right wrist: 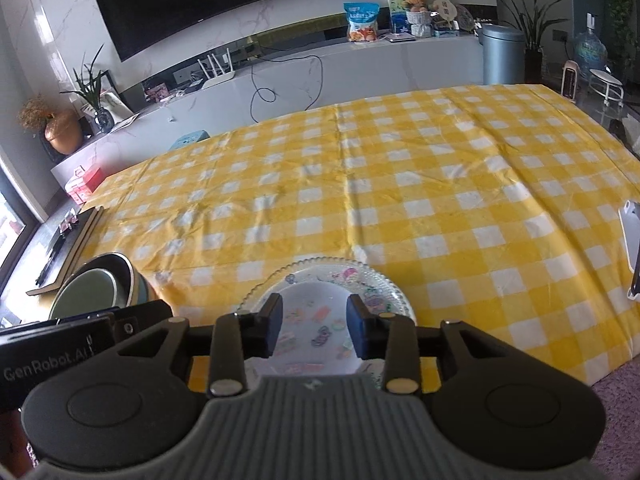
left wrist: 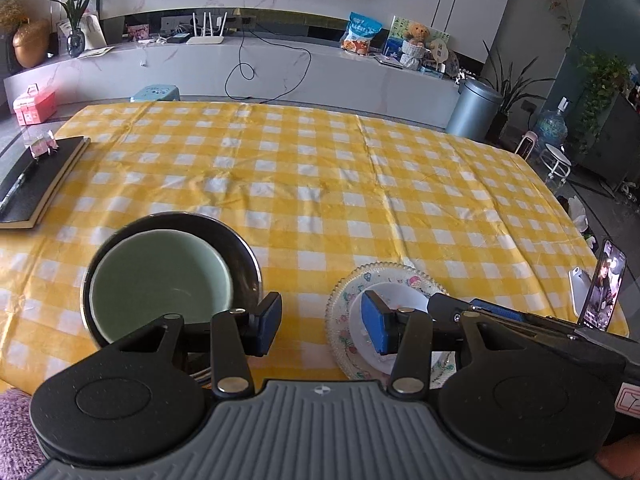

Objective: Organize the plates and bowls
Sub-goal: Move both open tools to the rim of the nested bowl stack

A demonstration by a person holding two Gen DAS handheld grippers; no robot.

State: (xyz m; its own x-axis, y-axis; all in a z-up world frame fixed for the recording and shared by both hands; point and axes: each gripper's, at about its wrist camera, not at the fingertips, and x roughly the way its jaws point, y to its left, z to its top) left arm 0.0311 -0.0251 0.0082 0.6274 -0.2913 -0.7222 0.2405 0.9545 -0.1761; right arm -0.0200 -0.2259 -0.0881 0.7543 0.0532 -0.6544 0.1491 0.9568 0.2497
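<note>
Both my tools, left tool (left wrist: 322,326) and right tool (right wrist: 314,326), hang released. Green bowl (left wrist: 160,280) nests in the black bowl (left wrist: 236,240); small plate (right wrist: 316,320) sits on the glass plate (right wrist: 384,284) (looks nearly finished).

- I am in a home, in a living room that also serves for eating.
- A big dark television (right wrist: 196,4) hangs on a marbled white wall, above a long low white media shelf (left wrist: 280,68).
- On that shelf I see a white router (left wrist: 205,32) with antennas, a snack bag (left wrist: 360,34), a teddy bear (left wrist: 416,34) and a golden vase (left wrist: 30,42).
- House plants (left wrist: 508,80) stand in the corner beside a grey lidded bin (left wrist: 474,108) and a water jug (left wrist: 551,128).
- My worktop wears a yellow-and-white checked cloth (left wrist: 320,176), with a propped phone (left wrist: 602,284) and a black notebook (left wrist: 36,180) at its edges.
</note>
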